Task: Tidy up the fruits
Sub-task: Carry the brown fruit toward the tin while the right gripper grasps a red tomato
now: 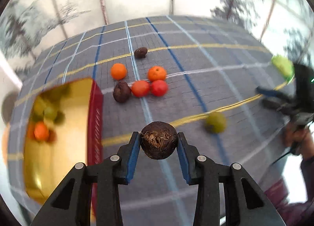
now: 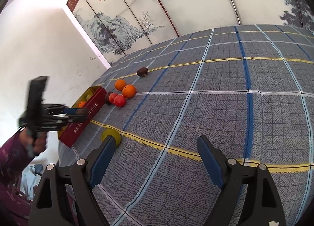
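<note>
Partly done: red box (image 1: 94, 126) at left already has an orange + some green fruit. Left hand-held gripper (image 1: 159, 143) clamps a dark brown fruit (image 1: 159, 140) beside the box; right hand-held gripper (image 2: 157, 159) wide, empty. Seven-odd fruits (image 1: 140, 88) left on the tabletop (image 1: 196, 92)

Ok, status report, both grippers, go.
Left gripper shut on dark brown fruit. Right gripper open, empty. Red box beside left gripper, path clear.
</note>
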### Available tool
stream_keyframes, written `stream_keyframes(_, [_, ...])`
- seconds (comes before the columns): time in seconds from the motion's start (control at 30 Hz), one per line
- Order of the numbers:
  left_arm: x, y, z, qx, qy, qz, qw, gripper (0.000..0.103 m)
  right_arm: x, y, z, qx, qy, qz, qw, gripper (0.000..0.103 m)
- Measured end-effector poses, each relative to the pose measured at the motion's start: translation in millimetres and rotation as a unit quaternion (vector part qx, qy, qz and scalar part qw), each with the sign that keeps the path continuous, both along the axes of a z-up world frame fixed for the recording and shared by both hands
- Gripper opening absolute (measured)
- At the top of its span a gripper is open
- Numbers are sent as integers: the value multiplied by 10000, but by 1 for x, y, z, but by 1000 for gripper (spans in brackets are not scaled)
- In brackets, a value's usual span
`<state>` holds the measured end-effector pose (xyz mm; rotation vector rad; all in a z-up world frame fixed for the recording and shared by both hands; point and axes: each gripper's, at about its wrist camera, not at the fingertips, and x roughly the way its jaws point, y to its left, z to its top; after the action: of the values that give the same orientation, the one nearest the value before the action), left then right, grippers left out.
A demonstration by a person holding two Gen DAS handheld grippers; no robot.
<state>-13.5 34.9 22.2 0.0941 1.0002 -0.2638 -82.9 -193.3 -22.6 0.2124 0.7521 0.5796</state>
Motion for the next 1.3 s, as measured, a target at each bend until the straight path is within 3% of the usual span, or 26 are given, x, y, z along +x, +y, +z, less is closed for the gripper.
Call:
stream_keyframes(0.13, [-30, -2, 9, -137, -161, 316, 9993, 39, 0, 14, -1, -339, 26, 119, 9994, 83])
stream_keyframes(0.23, [-48, 1, 12, -324, -240, 438, 9982, 39, 2, 29, 10, -311, -20, 386, 9988, 82])
stream_keyframes(0.4, [-69, 10, 19, -494, -309, 579, 9966, 39, 16, 93, 41, -678, -363, 1209, 9897, 72])
stream_keyframes(0.53, [-78, 18, 24, -516, -359, 688, 9956, 39, 50, 143, 33, -1018, -32, 1649, 9810, 53])
stream_keyframes(0.57, [-81, 20, 27, -511, -406, 698, 9954, 39, 56, 151, 31, -1055, 25, 1706, 9797, 52])
stream_keyframes(1.0, [-96, 38, 45, -681, -659, 769, 9925, 39, 111, 202, -2, -1729, 462, 1607, 9706, 51])
stream_keyframes(1.13, [-96, 38, 45, -682, -642, 787, 9925, 39, 117, 212, -4, -1924, 424, 1649, 9664, 43])
stream_keyframes(1.23, [-95, 39, 43, -658, -631, 835, 9923, 39, 118, 211, -4, -2014, 394, 1647, 9648, 31])
stream_keyframes(1.3, [-95, 41, 43, -643, -632, 878, 9921, 39, 113, 205, -4, -1949, 403, 1660, 9658, 31])
